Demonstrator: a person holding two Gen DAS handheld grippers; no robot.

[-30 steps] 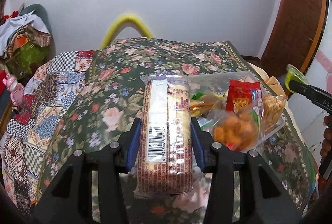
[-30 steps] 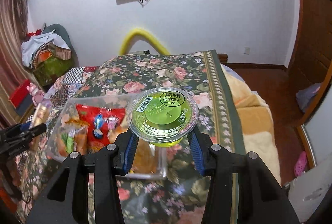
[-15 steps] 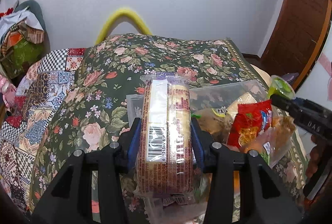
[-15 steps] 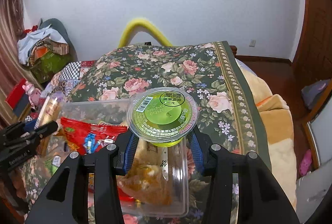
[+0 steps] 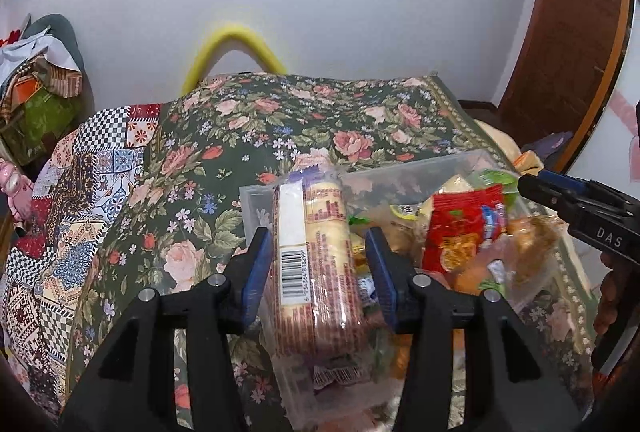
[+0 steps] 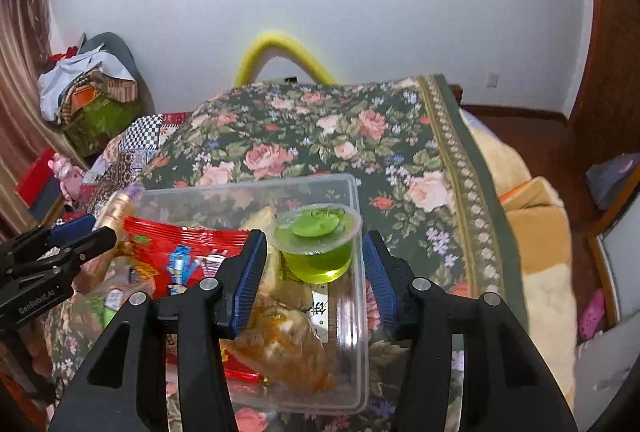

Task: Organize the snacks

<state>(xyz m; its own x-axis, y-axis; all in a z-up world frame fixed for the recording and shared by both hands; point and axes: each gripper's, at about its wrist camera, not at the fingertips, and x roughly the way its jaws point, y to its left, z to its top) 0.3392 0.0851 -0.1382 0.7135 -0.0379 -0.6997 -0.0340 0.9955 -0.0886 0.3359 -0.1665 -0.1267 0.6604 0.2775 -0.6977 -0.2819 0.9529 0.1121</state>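
Note:
A clear plastic box of snacks sits on a floral bedspread; it also shows in the right wrist view. My left gripper is open, its jaws apart on either side of a long cracker pack that lies over the box's left end. My right gripper is open, and a green jelly cup sits tilted in the box between the jaws, clear of the pads. A red snack bag and orange snack packets fill the box.
The floral bedspread covers the bed, with a patchwork quilt at its left. A yellow padded hoop stands at the far end against the white wall. A clothes pile is far left, a wooden door at right.
Both grippers moved down over the box and opened. The cracker pack and the jelly cup were let go and now rest in the box.

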